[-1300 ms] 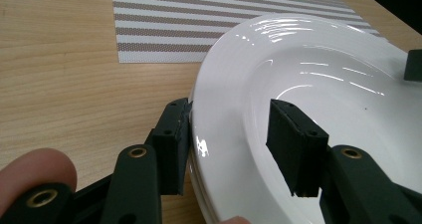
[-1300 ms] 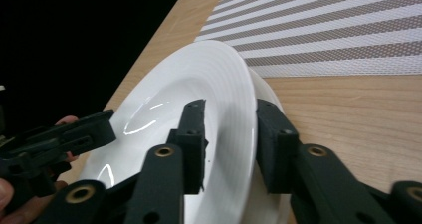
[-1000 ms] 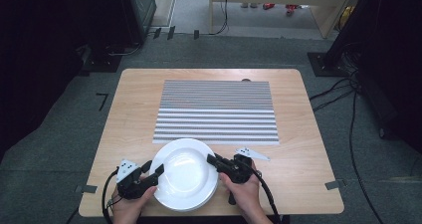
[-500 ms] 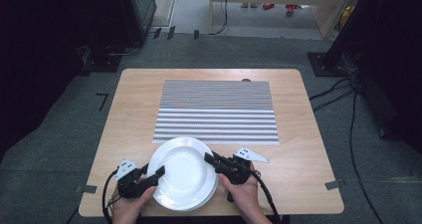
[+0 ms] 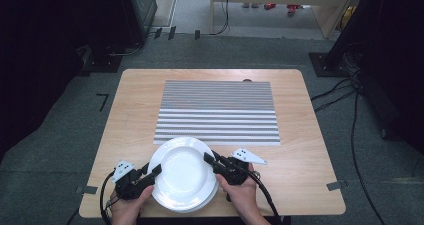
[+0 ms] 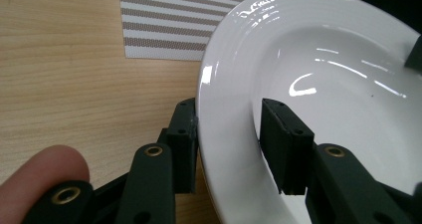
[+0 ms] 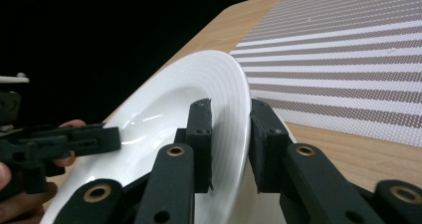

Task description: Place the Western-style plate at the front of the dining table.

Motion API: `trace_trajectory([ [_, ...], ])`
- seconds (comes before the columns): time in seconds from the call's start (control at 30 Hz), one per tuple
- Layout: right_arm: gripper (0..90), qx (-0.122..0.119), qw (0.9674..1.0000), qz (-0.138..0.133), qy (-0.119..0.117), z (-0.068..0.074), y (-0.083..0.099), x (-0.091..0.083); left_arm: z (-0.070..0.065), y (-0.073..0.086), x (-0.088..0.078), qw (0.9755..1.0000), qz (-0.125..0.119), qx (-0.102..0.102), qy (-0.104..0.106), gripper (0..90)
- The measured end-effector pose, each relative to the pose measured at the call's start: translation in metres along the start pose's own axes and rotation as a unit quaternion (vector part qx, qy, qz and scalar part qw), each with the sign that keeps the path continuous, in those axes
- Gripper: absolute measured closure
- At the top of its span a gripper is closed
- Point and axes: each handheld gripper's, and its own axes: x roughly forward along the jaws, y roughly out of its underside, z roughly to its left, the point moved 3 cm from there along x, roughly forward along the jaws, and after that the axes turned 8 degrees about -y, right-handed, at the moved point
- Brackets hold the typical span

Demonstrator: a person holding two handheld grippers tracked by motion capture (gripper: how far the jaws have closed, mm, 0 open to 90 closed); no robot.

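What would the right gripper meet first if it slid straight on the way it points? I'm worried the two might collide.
The right gripper, shut on the plate rim, points across the bowl. Probably the left gripper on the opposite rim comes first, though depth is hard to judge.

On the desk (image 5: 130, 100) a placemat (image 5: 217, 112) lies in the middle toward the far edge. Just in front of it, at the near edge, sits a stack of plates (image 5: 182, 175), the top plate's far rim overlapping the placemat's near edge. The left gripper (image 5: 152, 171) is at the stack's left rim, the right gripper (image 5: 209, 158) at its right rim, each with the top plate's rim between its jaws.
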Motion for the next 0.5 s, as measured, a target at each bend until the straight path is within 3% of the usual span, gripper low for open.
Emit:
trace_trajectory([
  [0.03, 74.6, 0.0, 1.0, 0.0, 0.0, 0.0, 0.0, 0.0, 0.0, 0.0, 0.0, 1.0, 0.0, 0.0, 0.0, 63.7],
  [0.07, 73.9, 0.0, 1.0, 0.006, 0.005, -0.0017, 0.0018, 0.001, 0.0033, -0.0009, -0.0007, 0.9996, -0.001, -0.023, 0.015, 65.3],
  [0.17, 74.3, 0.01, 0.9999, 0.006, 0.004, -0.0034, 0.0033, 0.0013, 0.0031, -0.0009, -0.0003, 0.9996, -0.003, -0.023, 0.014, 65.6],
  [0.33, 74.7, 0.024, 0.9997, 0.001, 0.004, -0.0039, 0.0025, 0.0024, 0.0048, -0.0048, -0.0018, 0.9985, -0.015, -0.044, 0.027, 68.0],
  [0.43, 75.2, 0.033, 0.9994, -0.006, 0.0, -0.0045, 0.0001, 0.0018, 0.0016, -0.0097, -0.0038, 0.9988, -0.026, -0.036, 0.023, 69.1],
  [0.5, 75.7, 0.036, 0.9993, -0.009, -0.003, -0.0049, -0.0017, 0.001, 0.0018, -0.0096, -0.0014, 0.9987, -0.02, -0.039, 0.025, 68.8],
])
